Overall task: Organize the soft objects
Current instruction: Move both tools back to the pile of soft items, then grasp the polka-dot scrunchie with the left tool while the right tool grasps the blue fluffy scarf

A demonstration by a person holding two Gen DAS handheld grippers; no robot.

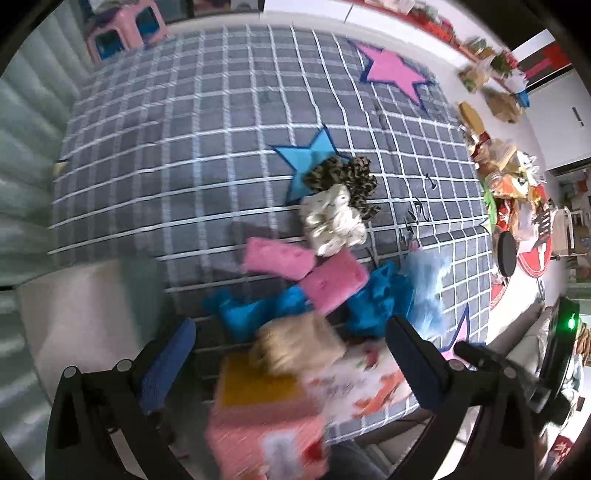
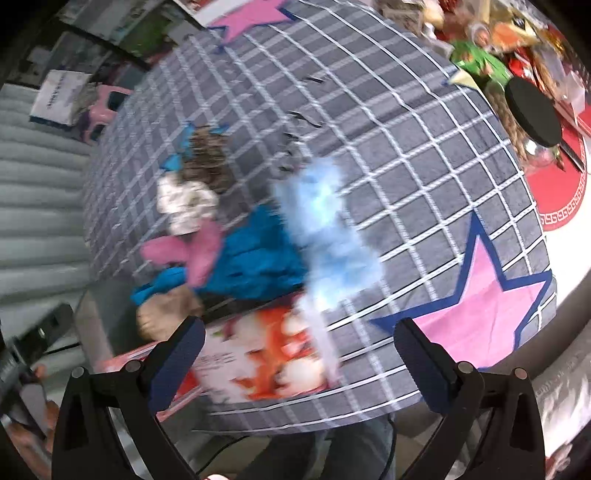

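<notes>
A heap of soft things lies on a grey checked cloth (image 1: 184,147): a leopard-print scrunchie (image 1: 347,177), a cream scrunchie (image 1: 332,221), two pink pads (image 1: 277,258) (image 1: 334,282), teal fabric (image 1: 258,310), a pale blue fluffy piece (image 1: 424,284) and a beige furry piece (image 1: 299,343). A pink box (image 1: 266,424) with a printed lid stands at the near edge. My left gripper (image 1: 291,363) hangs open over the box and the beige piece. My right gripper (image 2: 299,363) is open above the box lid (image 2: 266,362), beside the pale blue piece (image 2: 325,229). Both views are motion-blurred.
Pink (image 2: 484,306) and blue (image 1: 306,155) stars are printed on the cloth. A black round stool (image 2: 532,114) and a cluttered red mat (image 2: 557,192) lie beyond the right edge. A pink stool (image 1: 122,26) stands at the far left. A pale ribbed surface (image 1: 26,147) borders the left side.
</notes>
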